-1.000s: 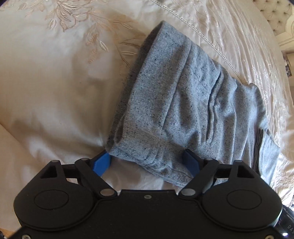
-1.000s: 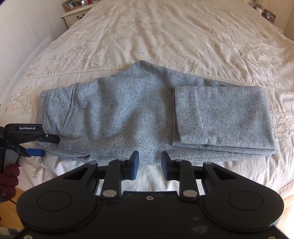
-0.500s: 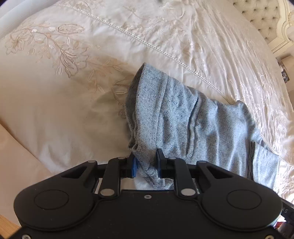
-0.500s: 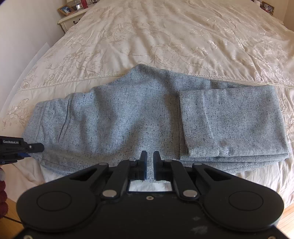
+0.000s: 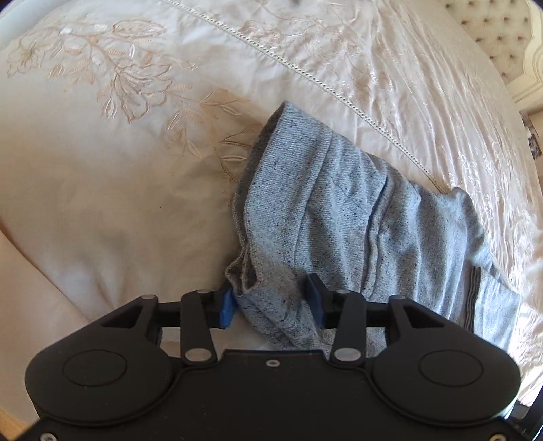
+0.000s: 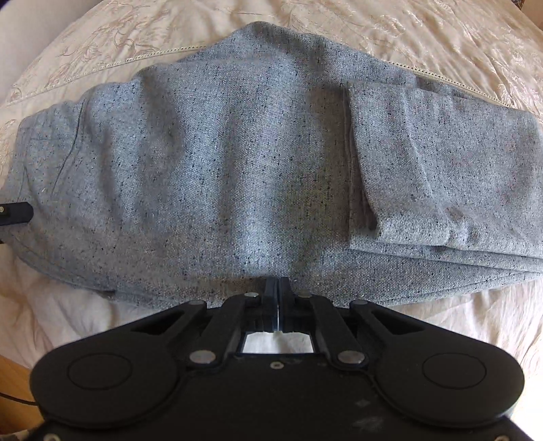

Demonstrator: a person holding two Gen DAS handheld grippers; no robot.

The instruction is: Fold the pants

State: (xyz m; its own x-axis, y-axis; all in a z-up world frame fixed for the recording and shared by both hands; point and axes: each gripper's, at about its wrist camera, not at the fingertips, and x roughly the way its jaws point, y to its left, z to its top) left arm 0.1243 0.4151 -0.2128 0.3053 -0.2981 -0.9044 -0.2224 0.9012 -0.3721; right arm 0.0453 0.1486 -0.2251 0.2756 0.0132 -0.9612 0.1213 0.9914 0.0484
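The grey speckled pants (image 6: 237, 163) lie across a cream embroidered bedspread (image 6: 441, 37), with the leg ends folded back over on the right (image 6: 434, 169). My right gripper (image 6: 278, 288) is shut at the near edge of the pants' middle, its tips against the cloth. In the left wrist view the waist end of the pants (image 5: 339, 217) is bunched between the blue pads of my left gripper (image 5: 271, 298), whose jaws stand partly closed on the cloth. The left gripper's tip also shows at the far left of the right wrist view (image 6: 15, 213).
The bedspread (image 5: 135, 169) stretches away on all sides of the pants. A tufted headboard (image 5: 492, 30) is at the top right of the left wrist view. The bed's near edge and wooden floor (image 6: 13, 390) show at the lower left.
My right gripper closed and moved forward to the pants' near edge. My left gripper closed on the waist end and lifted it; its jaws now stand wider than half a second ago.
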